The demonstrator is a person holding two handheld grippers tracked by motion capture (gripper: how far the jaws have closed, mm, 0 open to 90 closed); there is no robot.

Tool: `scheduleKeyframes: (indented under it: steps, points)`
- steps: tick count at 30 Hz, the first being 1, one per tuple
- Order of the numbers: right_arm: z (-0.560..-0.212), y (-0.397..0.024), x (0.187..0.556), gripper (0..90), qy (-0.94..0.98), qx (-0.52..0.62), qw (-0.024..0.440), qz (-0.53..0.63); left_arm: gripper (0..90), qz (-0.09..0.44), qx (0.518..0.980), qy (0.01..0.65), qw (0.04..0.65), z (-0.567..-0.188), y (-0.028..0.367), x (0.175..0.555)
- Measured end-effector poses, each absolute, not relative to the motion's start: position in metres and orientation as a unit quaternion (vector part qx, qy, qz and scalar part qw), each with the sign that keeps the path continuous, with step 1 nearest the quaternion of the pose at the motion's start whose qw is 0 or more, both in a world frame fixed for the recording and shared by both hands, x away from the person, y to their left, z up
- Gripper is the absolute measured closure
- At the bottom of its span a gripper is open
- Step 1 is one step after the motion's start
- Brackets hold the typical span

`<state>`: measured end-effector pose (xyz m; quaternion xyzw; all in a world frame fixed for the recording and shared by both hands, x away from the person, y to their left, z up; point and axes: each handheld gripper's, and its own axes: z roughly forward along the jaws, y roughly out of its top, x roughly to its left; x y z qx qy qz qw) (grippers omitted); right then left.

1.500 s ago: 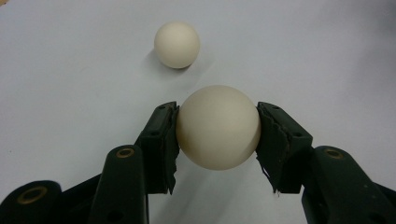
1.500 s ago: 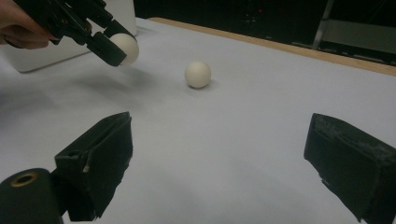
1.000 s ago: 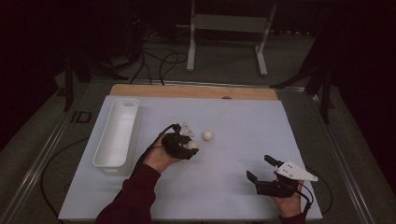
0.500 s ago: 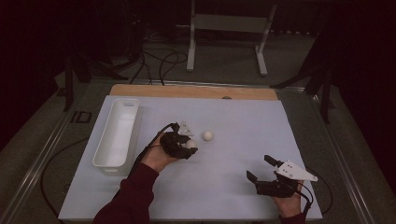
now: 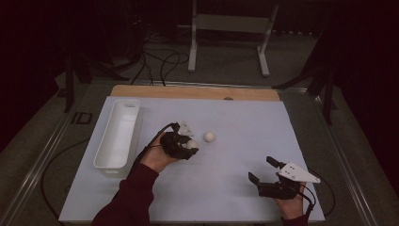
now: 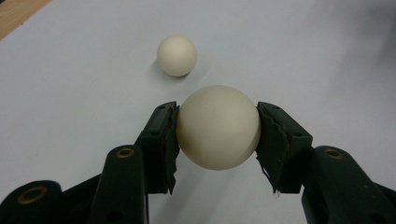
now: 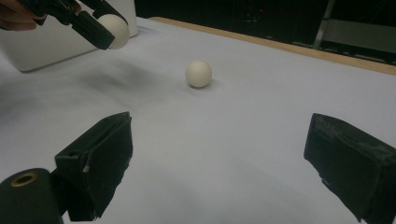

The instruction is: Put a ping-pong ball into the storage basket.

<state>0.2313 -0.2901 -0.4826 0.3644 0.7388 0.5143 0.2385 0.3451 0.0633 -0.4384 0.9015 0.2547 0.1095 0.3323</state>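
Note:
My left gripper [image 6: 217, 128] is shut on a cream ball [image 6: 218, 126], both pads pressed against its sides, just above the white mat. From above, this gripper [image 5: 190, 147] sits near the mat's middle with the held ball [image 5: 191, 144] at its tip. A second cream ball [image 5: 209, 136] [image 6: 176, 55] [image 7: 199, 73] lies loose on the mat just beyond it. My right gripper [image 5: 261, 170] [image 7: 219, 163] rests near the front right of the mat, jaws wide open with nothing between them. The right gripper view also catches the left gripper holding its ball [image 7: 114, 30].
A long white bin [image 5: 116, 133] stands along the mat's left side, close to the left hand. A wooden strip [image 5: 195, 92] borders the mat's far edge. Cables and a metal stand [image 5: 226, 28] lie on the floor beyond the table.
The left gripper has drifted slightly with its ball held. The right gripper and the loose ball have not moved.

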Motion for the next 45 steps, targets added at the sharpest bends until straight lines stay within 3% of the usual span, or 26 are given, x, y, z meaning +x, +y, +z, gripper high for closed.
scheduleKeyframes:
  steps: [45]
  points:
    - [-0.483, -0.290, 0.232, 7.8, 0.739, 0.365, 0.237, 0.514, 51.1, 0.121, 0.890, 0.274, 0.343, -0.428, 0.088, 0.346]
